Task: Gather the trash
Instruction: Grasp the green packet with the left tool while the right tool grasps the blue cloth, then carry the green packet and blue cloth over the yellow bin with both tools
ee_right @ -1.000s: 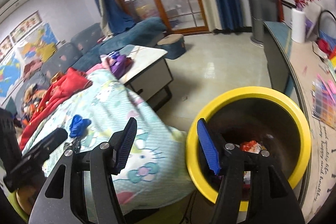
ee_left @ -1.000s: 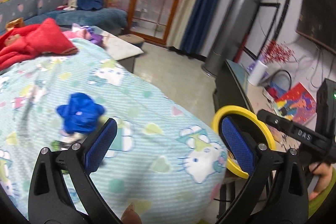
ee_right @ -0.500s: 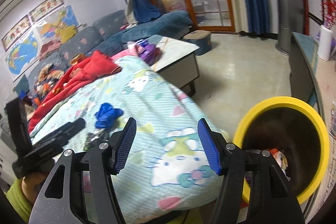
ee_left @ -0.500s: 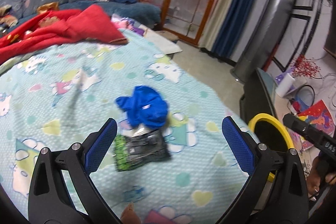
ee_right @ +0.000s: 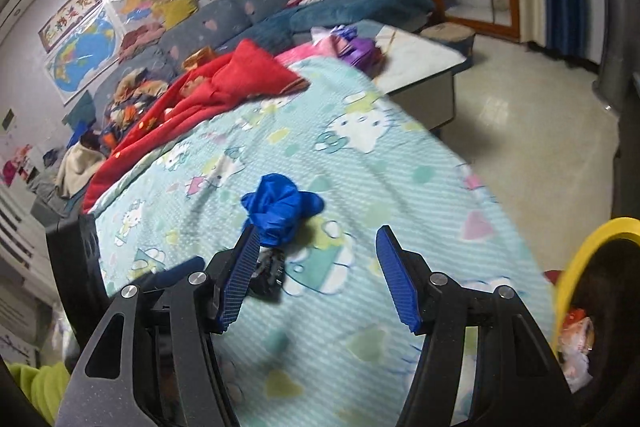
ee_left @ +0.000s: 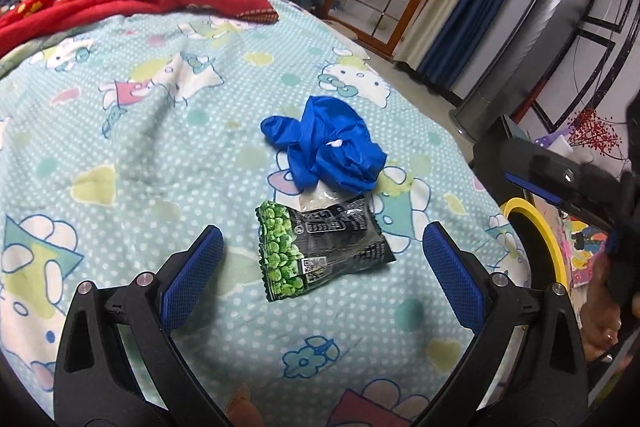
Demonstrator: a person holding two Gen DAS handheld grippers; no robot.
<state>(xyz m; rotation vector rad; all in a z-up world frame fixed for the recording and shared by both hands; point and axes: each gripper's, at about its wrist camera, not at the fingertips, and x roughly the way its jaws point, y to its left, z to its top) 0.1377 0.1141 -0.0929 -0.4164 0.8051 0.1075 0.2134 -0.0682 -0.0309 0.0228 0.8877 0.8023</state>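
Currently, through the left wrist view, I am looking down over the left gripper [ee_left: 322, 259], its jaws spread wide with nothing between them, hovering over a cartoon-print blanket [ee_left: 168, 131]. Two pieces of trash are lying in the middle of the blanket: a green-and-black snack wrapper [ee_left: 320, 251] between the fingers' line of sight, and a crumpled blue glove [ee_left: 328, 151] touching its far edge. Neither is being held. At the right, the right gripper's body is crossing the frame, and behind it the yellow-rimmed bin [ee_left: 554, 251] is peeking out beside the blanket's edge.

Through the right wrist view, I am seeing the right gripper [ee_right: 316, 275] likewise spread and empty, above the blanket's near right part. The glove [ee_right: 280, 211] is sitting just beyond its left finger, with the dark wrapper [ee_right: 269, 277] partly hidden behind that finger. The bin [ee_right: 576, 259] is standing at the right, already holding some red and white litter [ee_right: 576, 331].

I am judging the job partly done: some trash is binned, while the wrapper and glove are still waiting on the blanket.
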